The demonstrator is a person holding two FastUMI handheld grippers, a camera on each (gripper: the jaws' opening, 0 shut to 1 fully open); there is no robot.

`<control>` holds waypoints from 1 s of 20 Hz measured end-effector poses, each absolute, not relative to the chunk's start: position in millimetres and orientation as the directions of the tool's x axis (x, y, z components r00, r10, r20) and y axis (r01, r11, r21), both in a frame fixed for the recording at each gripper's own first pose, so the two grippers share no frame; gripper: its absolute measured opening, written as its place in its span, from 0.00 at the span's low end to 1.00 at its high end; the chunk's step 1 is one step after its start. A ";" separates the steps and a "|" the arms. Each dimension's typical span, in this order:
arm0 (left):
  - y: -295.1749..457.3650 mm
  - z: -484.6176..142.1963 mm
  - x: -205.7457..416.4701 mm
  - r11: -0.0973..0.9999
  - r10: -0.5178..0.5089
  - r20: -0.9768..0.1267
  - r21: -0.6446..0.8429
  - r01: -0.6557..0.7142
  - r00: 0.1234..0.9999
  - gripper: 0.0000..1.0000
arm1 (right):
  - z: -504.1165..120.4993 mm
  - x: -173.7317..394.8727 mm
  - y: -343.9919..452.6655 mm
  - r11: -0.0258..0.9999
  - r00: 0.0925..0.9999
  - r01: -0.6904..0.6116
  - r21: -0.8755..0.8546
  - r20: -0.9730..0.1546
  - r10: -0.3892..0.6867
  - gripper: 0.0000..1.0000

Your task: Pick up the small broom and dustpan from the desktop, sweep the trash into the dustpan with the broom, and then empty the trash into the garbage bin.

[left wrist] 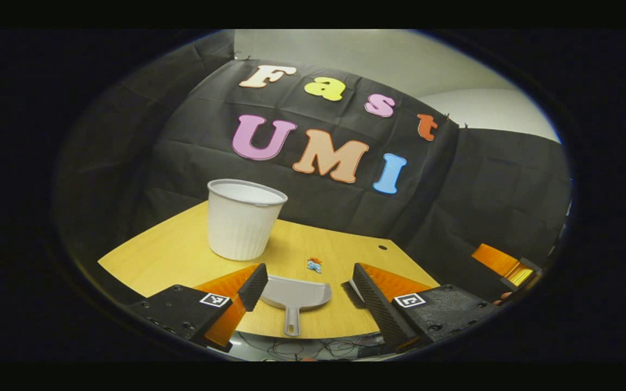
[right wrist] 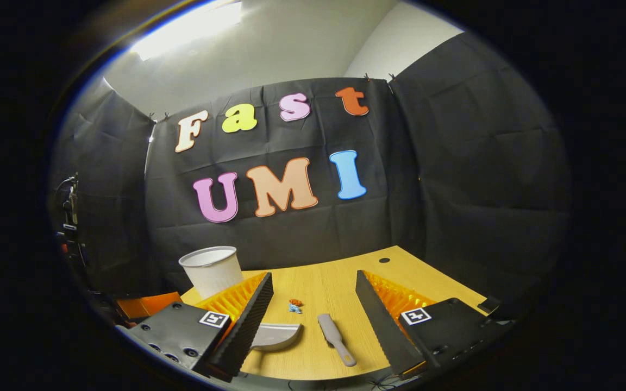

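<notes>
A grey dustpan point(left wrist: 296, 295) lies flat on the wooden desk point(left wrist: 182, 250), its handle pointing toward me. My left gripper point(left wrist: 310, 271) hovers open just above and behind it, one finger on either side. A small scrap of coloured trash point(left wrist: 314, 264) lies just beyond the pan. In the right gripper view the small grey broom point(right wrist: 336, 331) lies on the desk between the fingers of my open right gripper point(right wrist: 313, 275). To the broom's left are the dustpan point(right wrist: 275, 335) and, farther off, the trash point(right wrist: 295, 306). Neither gripper holds anything.
A white ribbed garbage bin point(left wrist: 242, 220) stands upright at the back left of the desk, also seen as the bin point(right wrist: 212, 269). A small dark hole point(left wrist: 382, 247) marks the desk's far right. Cables hang below the front edge. Black cloth walls enclose the desk.
</notes>
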State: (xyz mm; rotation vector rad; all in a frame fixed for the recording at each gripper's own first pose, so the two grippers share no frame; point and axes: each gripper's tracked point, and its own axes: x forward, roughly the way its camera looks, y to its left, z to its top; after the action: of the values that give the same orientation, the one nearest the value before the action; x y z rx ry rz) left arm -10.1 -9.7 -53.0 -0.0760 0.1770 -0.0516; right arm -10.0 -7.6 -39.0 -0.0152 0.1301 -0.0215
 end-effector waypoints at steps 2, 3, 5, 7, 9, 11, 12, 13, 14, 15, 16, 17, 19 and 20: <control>-13.2 -62.5 -5.7 0.996 -0.052 -0.200 -0.075 0.038 0.978 0.94 | -51.2 -2.7 -12.4 1.000 0.985 0.003 -0.015 -0.173 -0.005 0.98; -15.4 -67.7 -4.7 0.997 -0.045 -0.213 -0.071 0.031 0.976 0.94 | -58.0 1.4 -16.4 1.000 0.980 -0.003 -0.014 -0.199 0.001 0.98; -18.3 -74.5 -1.2 0.998 -0.023 -0.234 -0.060 0.010 0.972 0.94 | -65.8 9.7 -24.1 1.000 0.971 -0.015 0.000 -0.237 0.015 0.95; -23.6 -85.0 4.0 1.000 -0.011 -0.257 -0.029 0.004 0.966 0.94 | -75.0 23.7 -30.4 0.999 0.960 -0.032 0.000 -0.278 0.031 0.98; -28.3 -115.2 12.4 1.000 -0.014 -0.333 0.022 0.022 0.943 0.94 | -108.8 36.2 -38.4 0.998 0.928 -0.058 -0.022 -0.369 0.046 0.98; -24.2 -153.3 19.4 0.997 0.010 -0.432 0.078 0.026 0.902 0.92 | -152.3 42.8 -54.1 0.997 0.870 -0.068 -0.037 -0.491 0.041 0.99; -20.7 -172.4 22.4 0.994 0.026 -0.482 0.104 0.028 0.876 0.94 | -173.9 46.6 -59.9 0.996 0.838 -0.074 -0.044 -0.544 0.039 0.99; -16.9 -193.0 23.2 0.991 0.050 -0.540 0.132 0.026 0.840 0.94 | -193.4 50.8 -65.6 0.995 0.804 -0.082 -0.048 -0.593 0.038 0.99; -12.5 -212.0 26.1 0.988 0.073 -0.589 0.154 0.023 0.805 0.95 | -212.1 53.9 -69.7 0.995 0.765 -0.091 -0.044 -0.643 0.041 0.99; -9.1 -225.7 30.0 0.986 0.087 -0.624 0.164 0.022 0.777 0.95 | -231.2 56.9 -72.8 0.994 0.722 -0.100 -0.031 -0.690 0.051 0.99; -5.0 -235.1 34.3 0.985 0.102 -0.656 0.171 0.016 0.748 0.96 | -245.8 62.0 -74.6 0.994 0.691 -0.105 -0.022 -0.721 0.057 0.99; -1.3 -243.8 38.5 0.985 0.115 -0.681 0.172 0.005 0.723 0.96 | -257.4 65.5 -76.7 0.994 0.663 -0.110 -0.022 -0.746 0.057 0.99; 9.0 -257.9 45.5 0.984 0.141 -0.720 0.179 -0.014 0.679 0.95 | -278.2 68.2 -81.3 0.992 0.622 -0.123 -0.032 -0.782 0.052 0.95; 15.5 -265.7 47.0 0.981 0.160 -0.740 0.191 -0.024 0.653 0.95 | -284.1 70.8 -81.2 0.990 0.605 -0.133 -0.036 -0.795 0.052 0.99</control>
State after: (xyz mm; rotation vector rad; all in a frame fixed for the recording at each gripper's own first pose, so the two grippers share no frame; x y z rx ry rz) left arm 47.0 15.5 -265.7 0.1695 0.8537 0.1051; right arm 70.8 -81.2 -284.1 -0.0951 0.9157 0.1076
